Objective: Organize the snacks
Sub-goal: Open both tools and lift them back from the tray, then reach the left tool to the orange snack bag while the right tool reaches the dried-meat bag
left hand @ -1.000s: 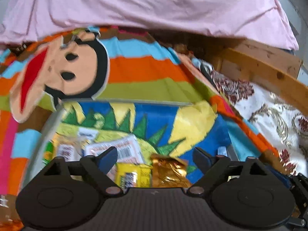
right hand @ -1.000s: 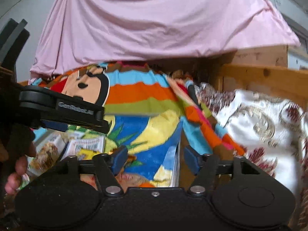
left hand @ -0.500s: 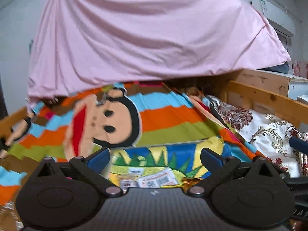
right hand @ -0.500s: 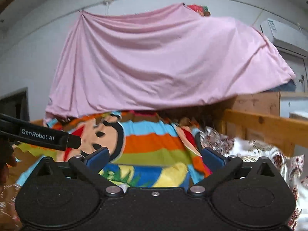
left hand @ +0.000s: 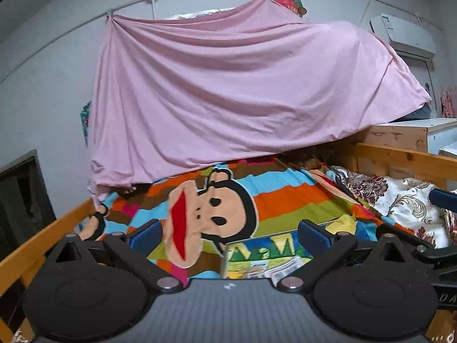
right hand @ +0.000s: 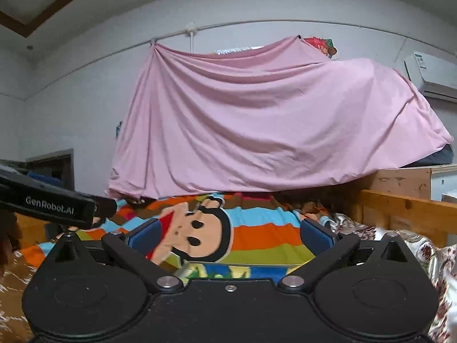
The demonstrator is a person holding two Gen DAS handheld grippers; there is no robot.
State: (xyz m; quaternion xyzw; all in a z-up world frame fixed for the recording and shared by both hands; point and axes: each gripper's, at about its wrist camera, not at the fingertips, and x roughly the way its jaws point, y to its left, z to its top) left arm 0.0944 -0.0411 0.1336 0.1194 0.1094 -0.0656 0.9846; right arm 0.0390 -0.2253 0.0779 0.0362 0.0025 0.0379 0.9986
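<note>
- Nearest the lens, at the bottom of both views, each pair of fingers stands spread wide with nothing between them: the left gripper (left hand: 228, 233) and the right gripper (right hand: 230, 233) are both empty.
- Just beyond the left fingers, low and centre-right in the left view, only the far rim of the snack box (left hand: 262, 247) shows, with a few snack packets (left hand: 282, 265) peeking out inside it. A second ago that view looked down into the box and the packets filled its lower middle.
- Low in the centre of the right view, the same box is a thin strip behind the gripper body; the left tool crosses the left edge of that frame.
- Farther off, the striped monkey blanket (left hand: 285, 197) covers the bed, flanked by the wooden bed rail (left hand: 400, 157).
- Farthest, the pink sheet (left hand: 242, 91) and wall now fill the upper halves, where before they were a sliver.
- Both grippers have tilted up and away from the box empty, which suggests the sorting is finished or paused.
</note>
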